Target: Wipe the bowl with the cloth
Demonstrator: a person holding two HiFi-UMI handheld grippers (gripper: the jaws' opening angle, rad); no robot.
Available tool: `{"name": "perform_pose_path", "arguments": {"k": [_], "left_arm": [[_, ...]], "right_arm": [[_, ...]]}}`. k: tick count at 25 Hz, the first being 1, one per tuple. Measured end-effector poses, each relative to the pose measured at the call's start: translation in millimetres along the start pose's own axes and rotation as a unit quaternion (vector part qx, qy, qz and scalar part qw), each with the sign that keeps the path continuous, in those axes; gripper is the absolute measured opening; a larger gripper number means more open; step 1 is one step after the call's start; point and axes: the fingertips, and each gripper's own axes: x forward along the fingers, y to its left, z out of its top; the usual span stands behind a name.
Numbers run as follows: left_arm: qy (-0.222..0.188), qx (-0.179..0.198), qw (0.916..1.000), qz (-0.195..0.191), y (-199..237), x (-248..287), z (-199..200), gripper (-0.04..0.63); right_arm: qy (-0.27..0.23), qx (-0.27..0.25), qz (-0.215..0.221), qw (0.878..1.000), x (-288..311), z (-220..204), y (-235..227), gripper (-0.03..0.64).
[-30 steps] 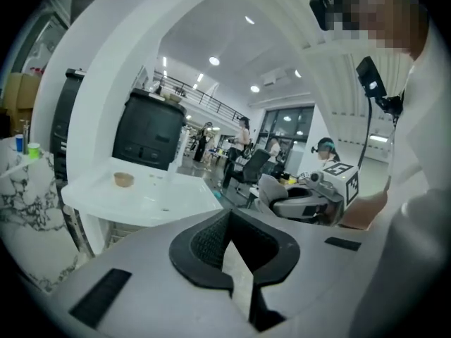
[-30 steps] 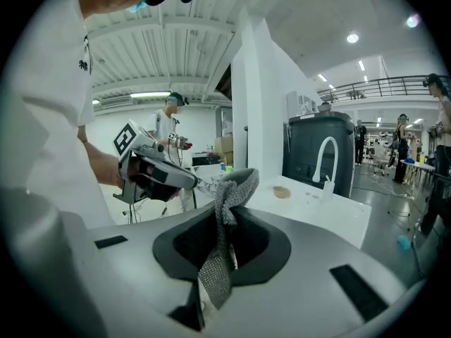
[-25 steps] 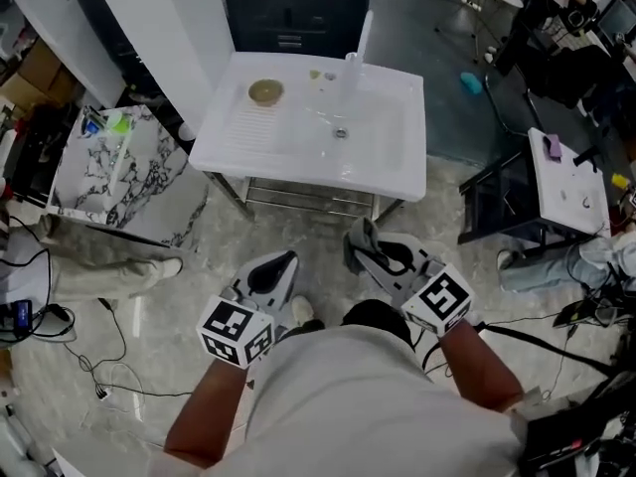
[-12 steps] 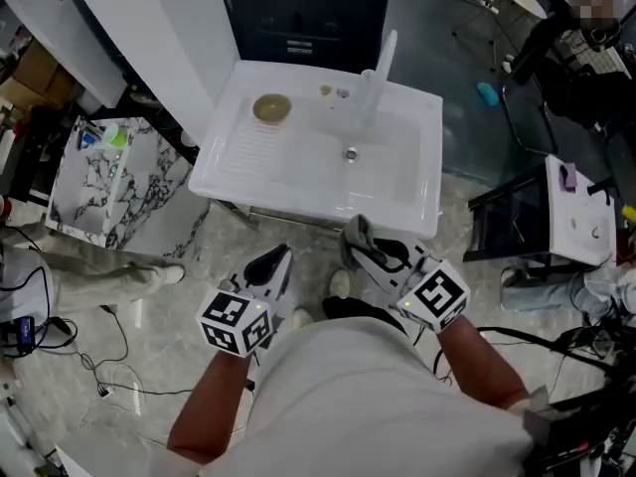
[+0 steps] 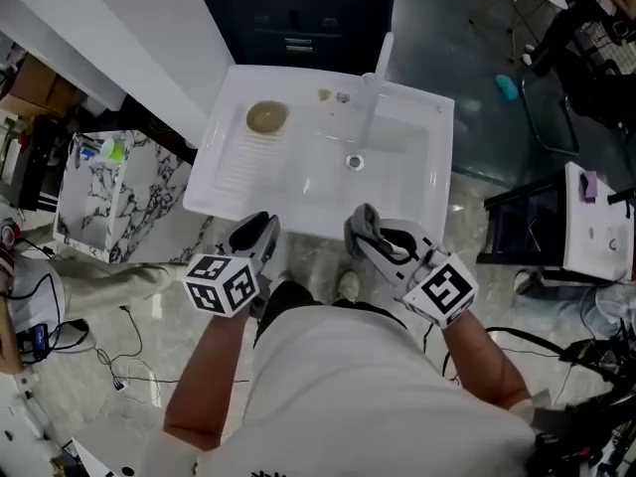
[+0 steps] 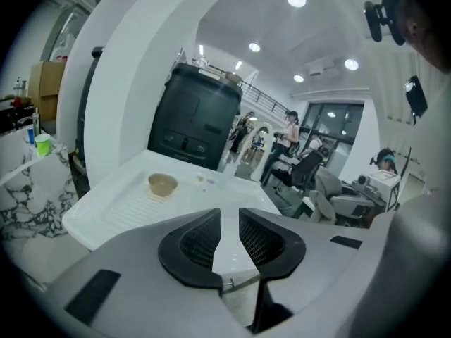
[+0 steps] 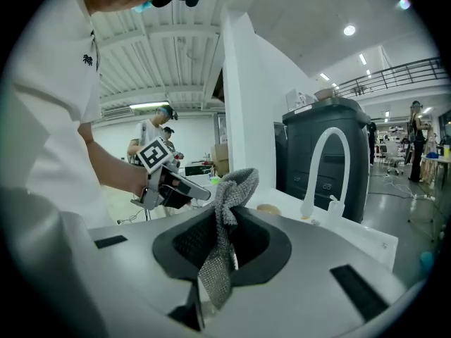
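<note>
**Step in hand:** approach; I judged the wiping not yet begun.

**Left tongs** point(image 6: 229, 231): released, the jaws having just been opening, with nothing between them. I held them at the near edge of the sink unit point(image 5: 214, 182).

**Right tongs** point(image 5: 370, 241): clenched on the grey knitted cloth point(image 5: 362, 219), which stuck up from the pads. They were also at the near edge, to the right of the left tongs.

**Bowl** point(image 5: 266, 117): tan and upright on the ribbed drainboard, near the far left corner. It was well apart from both tongs and untouched.

**Next move, as I judged it:**
- carry the left tongs across the drainboard and close them on the bowl's rim to steady it;
- then bring the cloth into the bowl.

**Other things:**
- Faucet point(image 5: 383, 53) at the far edge, right of the bowl.
- Drain point(image 5: 355, 162) in the basin.
- Two small bits on the far edge between bowl and faucet, too small for me to identify.
- Marbled cabinet point(image 5: 89, 197) beside the left edge.
- Dark cabinet point(image 5: 298, 8) behind the unit.

**In the way:** nothing lay between the tongs and the bowl. Only the faucet stood near the right tongs' path.
</note>
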Motion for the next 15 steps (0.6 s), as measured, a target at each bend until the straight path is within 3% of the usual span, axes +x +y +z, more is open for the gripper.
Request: {"name": "perform_pose_path", "arguments": {"k": [8,15], "left_arm": [[0.028,-0.065,0.9973,0.020,87.8,67.7,32.0,0.101],[0.056,-0.135,0.9883,0.042,176.6,123.6,47.7,0.120]], "right_arm": [[0.004,0.018,-0.052,0.998,11.1,-0.6,-29.0,0.046],[0.011,0.040,-0.110,0.993,42.1,9.9,-43.2,0.046]]}}
